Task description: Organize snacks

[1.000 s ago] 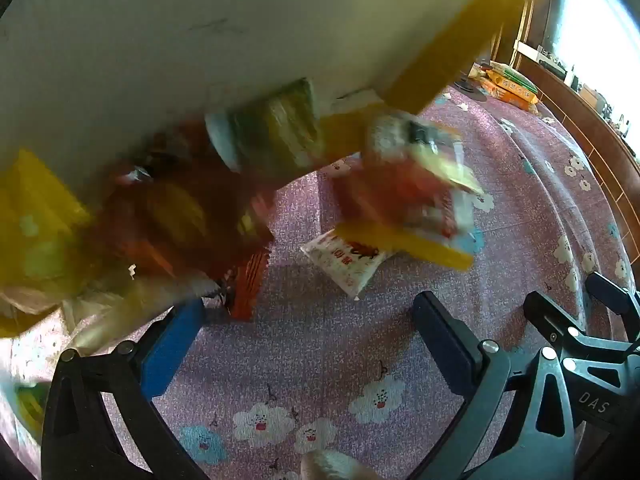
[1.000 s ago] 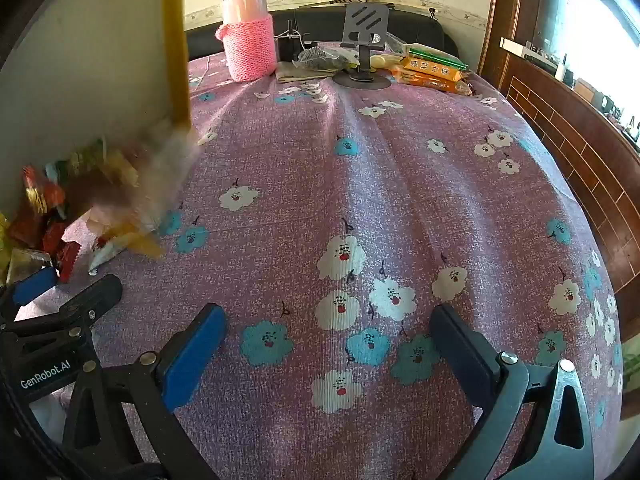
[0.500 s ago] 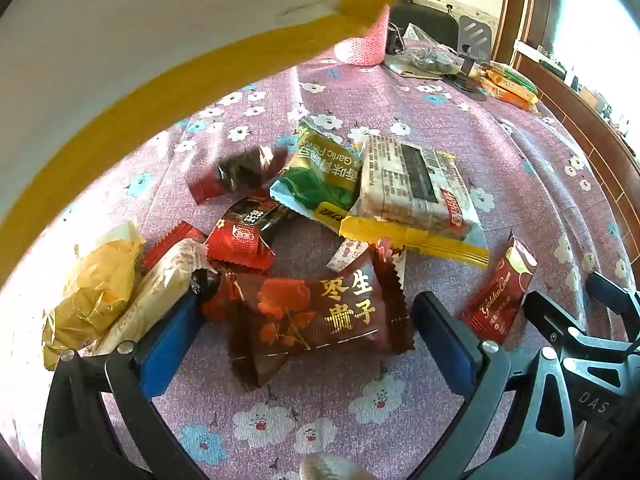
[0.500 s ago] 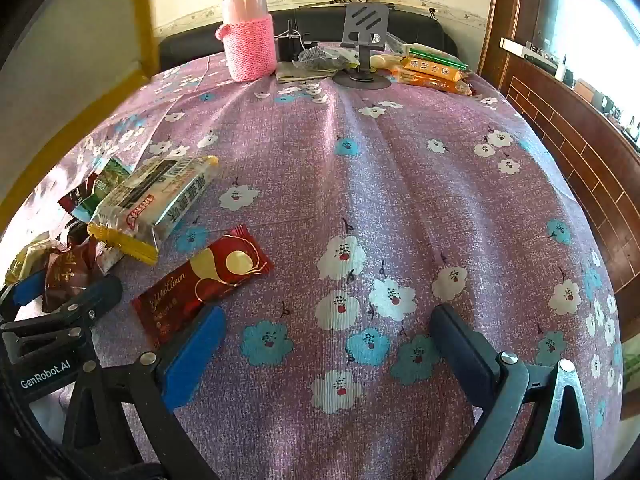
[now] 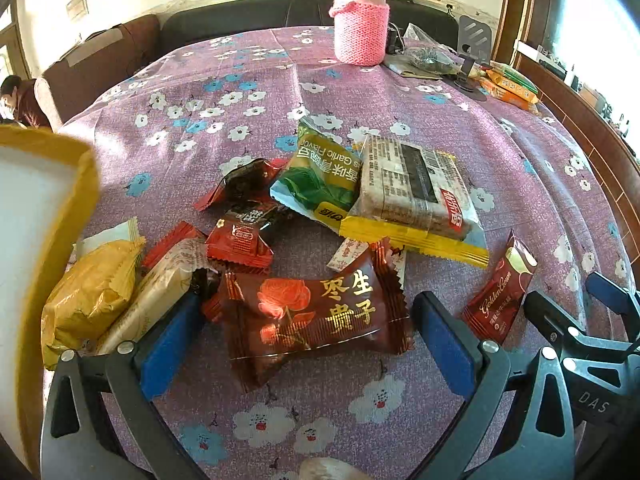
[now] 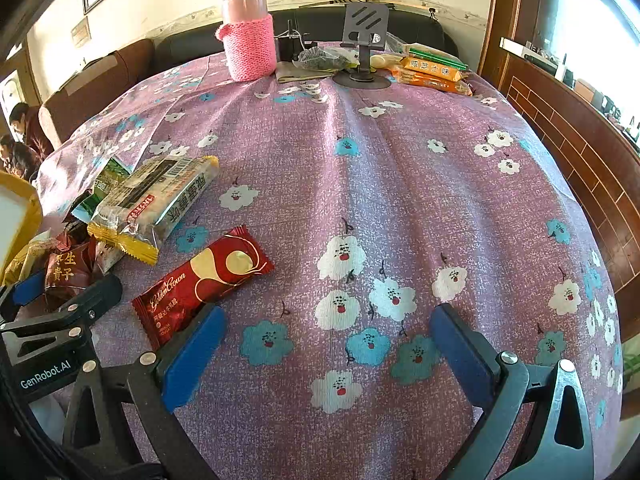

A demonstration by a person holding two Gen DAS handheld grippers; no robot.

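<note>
A floral purple cloth covers the surface, where the snacks lie heaped at its left side: a long cracker pack leans on a green packet, with a dark red pouch between the spread jaws of the left gripper. The right gripper, also wide apart, holds nothing beside a red wafer bar.

left gripper – jaws wide, right gripper – jaws wide

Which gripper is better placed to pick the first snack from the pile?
Left. The open left gripper already straddles the dark red packet. The right gripper, also open, has bare tablecloth between its fingers; only the Golden Crown bar lies near it.
</note>
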